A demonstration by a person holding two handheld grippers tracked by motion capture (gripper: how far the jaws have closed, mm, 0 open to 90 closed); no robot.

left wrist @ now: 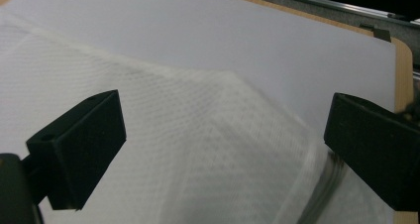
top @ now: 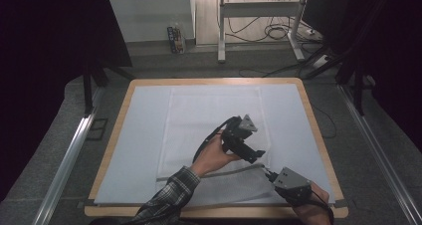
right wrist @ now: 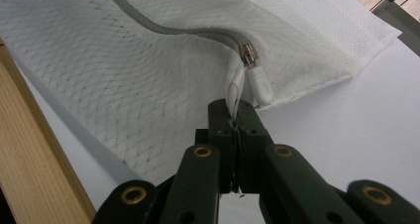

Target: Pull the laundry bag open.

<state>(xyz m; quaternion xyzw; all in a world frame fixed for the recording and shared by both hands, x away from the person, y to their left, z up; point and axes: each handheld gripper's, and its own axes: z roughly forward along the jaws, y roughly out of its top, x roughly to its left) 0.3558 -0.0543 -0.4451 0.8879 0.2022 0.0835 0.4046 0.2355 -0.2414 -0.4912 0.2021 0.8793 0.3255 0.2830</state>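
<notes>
A white mesh bag (top: 214, 135) lay flat on the white sheet (top: 139, 135) that covered the wooden table (top: 311, 115), running from the far middle of the sheet down to the near edge. A grey zip (top: 234, 170) crossed the bag near its near end.

The left claw (top: 259, 155) hung over the middle of the bag, held in the person's left hand (top: 215, 155), whose plaid sleeve (top: 166, 197) came up from the bottom edge. In the left gripper view its jaws stood wide apart above the mesh (left wrist: 198, 149), with nothing between them; whether they touched the cloth could not be told.

The right claw (right wrist: 236, 116) sat at the near right corner of the table, in the right hand (top: 313, 212). Its jaws were pressed together on the white pull tab (right wrist: 235, 90) of the zip's slider (right wrist: 247, 53), which sat close to the bag's right edge. The mesh bulged a little around the slider, and the zip tape (right wrist: 163, 28) curved away from it across the bag.
</notes>
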